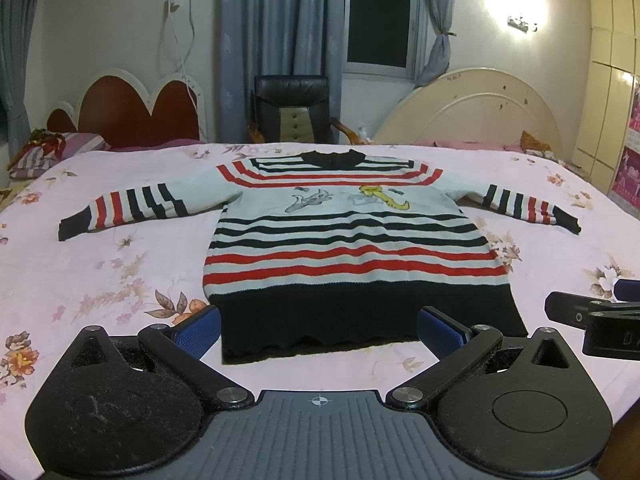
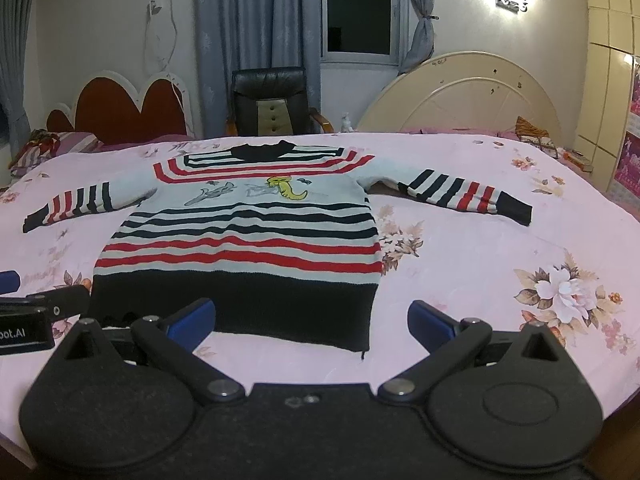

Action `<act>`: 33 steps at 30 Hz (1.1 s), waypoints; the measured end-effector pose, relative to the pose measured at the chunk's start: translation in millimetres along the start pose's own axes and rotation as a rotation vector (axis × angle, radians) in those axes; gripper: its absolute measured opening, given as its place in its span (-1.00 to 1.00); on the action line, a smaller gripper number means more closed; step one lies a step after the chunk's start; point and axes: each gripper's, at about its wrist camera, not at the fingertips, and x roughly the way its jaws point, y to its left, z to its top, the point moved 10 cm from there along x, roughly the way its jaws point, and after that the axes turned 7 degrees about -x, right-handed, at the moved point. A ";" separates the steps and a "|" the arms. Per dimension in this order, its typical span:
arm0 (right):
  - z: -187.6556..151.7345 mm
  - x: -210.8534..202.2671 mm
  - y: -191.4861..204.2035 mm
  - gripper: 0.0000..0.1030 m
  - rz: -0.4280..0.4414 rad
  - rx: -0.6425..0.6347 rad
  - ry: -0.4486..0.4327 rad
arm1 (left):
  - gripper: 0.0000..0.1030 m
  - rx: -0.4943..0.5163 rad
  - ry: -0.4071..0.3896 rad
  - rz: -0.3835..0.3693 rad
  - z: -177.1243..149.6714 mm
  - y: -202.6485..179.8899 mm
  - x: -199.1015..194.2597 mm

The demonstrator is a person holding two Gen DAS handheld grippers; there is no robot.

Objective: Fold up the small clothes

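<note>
Two tools, left tool (image 1: 320, 330) and right tool (image 2: 312, 322), both released; striped sweater (image 1: 344, 240) flat on floral bedsheet (image 1: 120, 264).

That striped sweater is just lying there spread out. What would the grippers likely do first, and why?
Probably reach for a sleeve. The sweater lies flat and unfolded on the bedsheet, both sleeves stretched out sideways. The left gripper and right gripper are open and empty near the hem, so the left one moving to the left sleeve seems a sensible start.
</note>
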 end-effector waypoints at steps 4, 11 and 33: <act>0.5 1.8 2.5 0.98 0.008 0.001 0.001 | 1.00 0.004 0.007 0.005 -1.9 2.7 2.3; -1.1 6.4 2.8 0.98 0.009 0.011 0.009 | 1.00 0.001 0.020 0.007 -4.3 6.3 6.9; 12.8 129.2 -255.5 0.95 -0.192 0.488 0.013 | 1.00 -0.096 0.024 -0.015 60.3 -39.6 169.4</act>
